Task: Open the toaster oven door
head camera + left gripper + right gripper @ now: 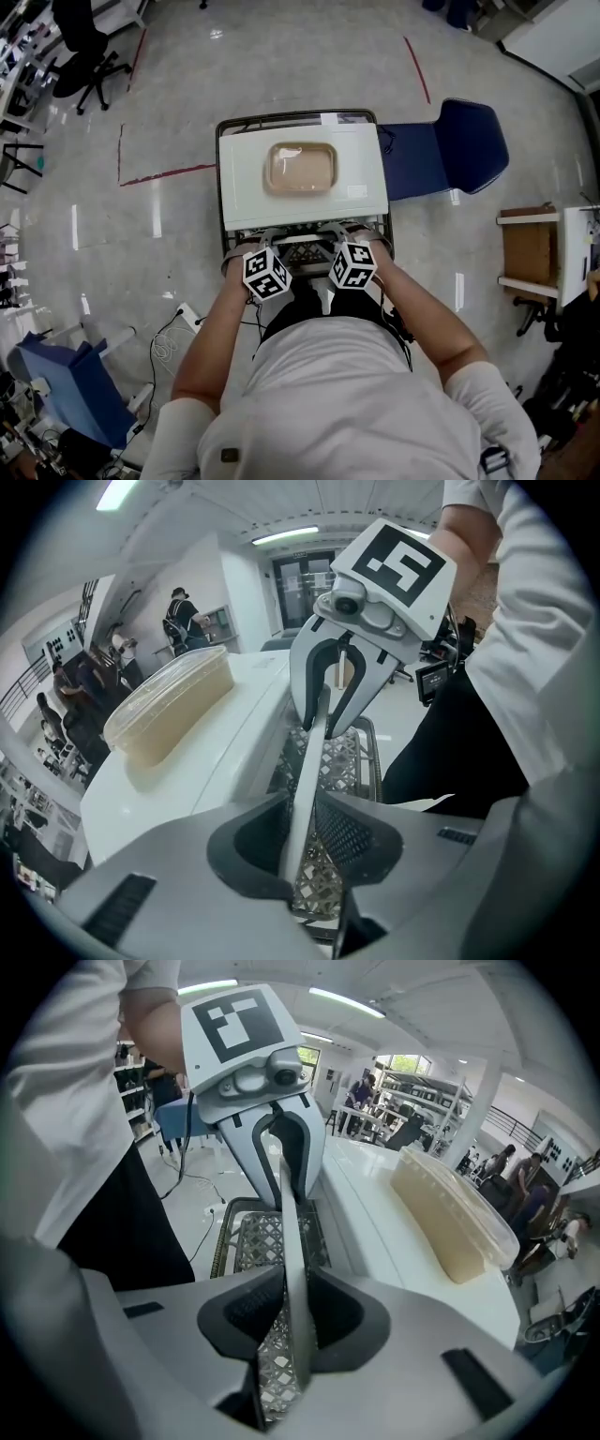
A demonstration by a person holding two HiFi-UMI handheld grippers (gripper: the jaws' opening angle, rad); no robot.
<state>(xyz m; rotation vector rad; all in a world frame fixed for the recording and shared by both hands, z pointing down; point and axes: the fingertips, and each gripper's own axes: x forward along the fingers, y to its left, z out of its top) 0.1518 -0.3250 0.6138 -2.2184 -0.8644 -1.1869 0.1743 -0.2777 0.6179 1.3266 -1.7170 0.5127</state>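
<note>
Grey floor (281,56) — door handle (307,789) clamped between left fingers (247,847), right fingers (338,1313).

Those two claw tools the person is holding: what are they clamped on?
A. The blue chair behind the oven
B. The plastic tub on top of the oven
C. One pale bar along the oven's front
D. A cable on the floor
C: in each gripper view the pale handle bar runs between the pads of the left gripper and the right gripper, while the tub sits untouched on the toaster oven.
</note>
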